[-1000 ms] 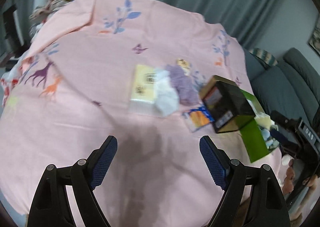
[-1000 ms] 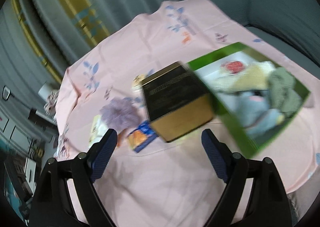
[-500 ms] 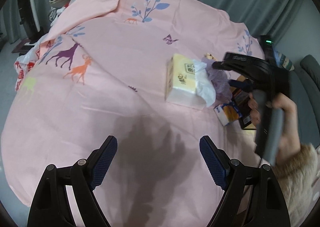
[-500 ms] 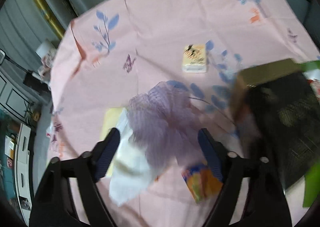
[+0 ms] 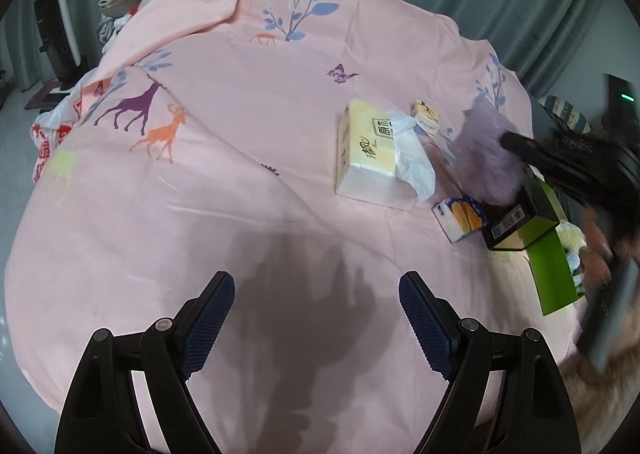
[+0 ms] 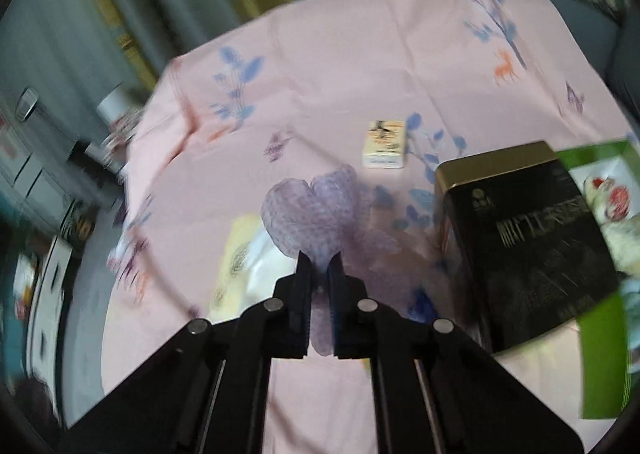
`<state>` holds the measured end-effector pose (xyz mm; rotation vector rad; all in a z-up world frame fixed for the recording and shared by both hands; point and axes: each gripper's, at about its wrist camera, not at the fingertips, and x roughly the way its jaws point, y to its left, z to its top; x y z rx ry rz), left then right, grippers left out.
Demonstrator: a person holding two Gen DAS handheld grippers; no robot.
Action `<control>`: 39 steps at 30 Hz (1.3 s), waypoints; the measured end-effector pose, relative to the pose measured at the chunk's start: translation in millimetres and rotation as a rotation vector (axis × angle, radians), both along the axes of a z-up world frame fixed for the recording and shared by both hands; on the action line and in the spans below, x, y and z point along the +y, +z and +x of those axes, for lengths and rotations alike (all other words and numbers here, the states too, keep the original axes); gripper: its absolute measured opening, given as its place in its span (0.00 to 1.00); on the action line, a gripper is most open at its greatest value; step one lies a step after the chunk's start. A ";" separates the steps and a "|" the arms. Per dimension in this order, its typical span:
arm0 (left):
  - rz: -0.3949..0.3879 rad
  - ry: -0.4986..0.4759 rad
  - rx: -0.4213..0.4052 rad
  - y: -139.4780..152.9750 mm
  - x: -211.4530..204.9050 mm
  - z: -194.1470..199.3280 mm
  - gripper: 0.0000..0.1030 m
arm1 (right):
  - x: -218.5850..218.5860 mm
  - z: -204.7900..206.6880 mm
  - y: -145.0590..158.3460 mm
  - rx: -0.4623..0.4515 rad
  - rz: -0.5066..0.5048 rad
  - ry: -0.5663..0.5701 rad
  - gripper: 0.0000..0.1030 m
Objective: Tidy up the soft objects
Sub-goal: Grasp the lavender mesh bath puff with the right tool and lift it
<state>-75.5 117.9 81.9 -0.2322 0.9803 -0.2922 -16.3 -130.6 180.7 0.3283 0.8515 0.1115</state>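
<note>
A fluffy lilac mesh puff (image 6: 316, 209) is pinched between the pads of my right gripper (image 6: 320, 274), which is shut on it; the puff bulges out ahead of the fingertips. From the left wrist view the same lilac puff (image 5: 486, 157) hangs blurred at the tip of the right gripper (image 5: 510, 141), above the table's right side. My left gripper (image 5: 316, 308) stands open over the bare pink cloth (image 5: 240, 173), nothing between its fingers. A green box (image 5: 554, 270) at the right edge holds pale soft things (image 5: 570, 234).
A yellow tissue pack (image 5: 370, 153) with a white sheet pulled out lies mid-table. A small cream pack (image 5: 426, 115), a blue-orange pack (image 5: 460, 215) and a black-gold box (image 6: 524, 246) sit near the green box. A sofa stands at the right, clothes at the far left.
My right gripper swung left over the lilac puff, closed on it and now holds it pinched. The left gripper stayed open and barely shifted.
</note>
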 end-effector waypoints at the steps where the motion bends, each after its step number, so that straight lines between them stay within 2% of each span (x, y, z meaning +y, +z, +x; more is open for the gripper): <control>1: 0.002 0.002 0.001 -0.6 0.1 -0.3 0.82 | 7.0 -7.9 0.0 0.004 -0.009 0.031 0.07; 5: 0.002 0.004 0.008 -2.9 1.4 -3.1 0.82 | 40.2 -43.9 -25.5 0.102 0.002 0.178 0.10; 9: 0.015 0.012 0.025 -7.5 5.2 -7.4 0.82 | 67.5 -65.0 -74.2 0.258 0.118 0.270 0.10; 11: 0.011 0.015 0.033 -9.9 7.2 -8.9 0.82 | 73.5 -70.4 -94.1 0.307 0.192 0.281 0.11; 13: 0.004 0.014 0.047 -12.1 7.8 -10.4 0.82 | 74.1 -71.2 -107.6 0.344 0.180 0.237 0.11; 16: 0.010 0.002 0.049 -14.1 4.7 -13.2 0.82 | 67.7 -72.3 -101.0 0.308 0.153 0.188 0.18; 18: 0.019 -0.010 0.048 -15.4 1.1 -15.5 0.82 | 60.8 -75.4 -89.8 0.269 0.139 0.154 0.48; 20: 0.021 -0.022 0.051 -17.8 -3.9 -17.9 0.82 | 53.5 -77.2 -79.6 0.224 0.128 0.123 0.62; 24: -0.017 -0.060 0.061 -22.8 -15.3 -23.8 0.82 | 33.8 -79.6 -67.2 0.181 0.119 0.071 0.68; 30: -0.095 -0.134 0.059 -29.7 -39.2 -27.0 0.81 | 7.2 -79.3 -70.5 0.169 0.208 0.040 0.74; 31: -0.108 -0.140 0.063 -31.4 -43.2 -25.6 0.78 | 7.5 -76.7 -73.4 0.171 0.218 0.042 0.74; 33: -0.138 -0.167 0.073 -35.8 -52.9 -21.1 0.62 | 14.3 -67.5 -83.0 0.186 0.231 0.049 0.74; 37: -0.151 -0.191 0.126 -50.1 -70.5 -10.3 0.44 | 28.1 -51.7 -99.9 0.233 0.249 0.075 0.73; 39: -0.144 -0.200 0.138 -55.9 -77.6 -7.2 0.37 | 32.2 -48.1 -106.9 0.252 0.260 0.094 0.66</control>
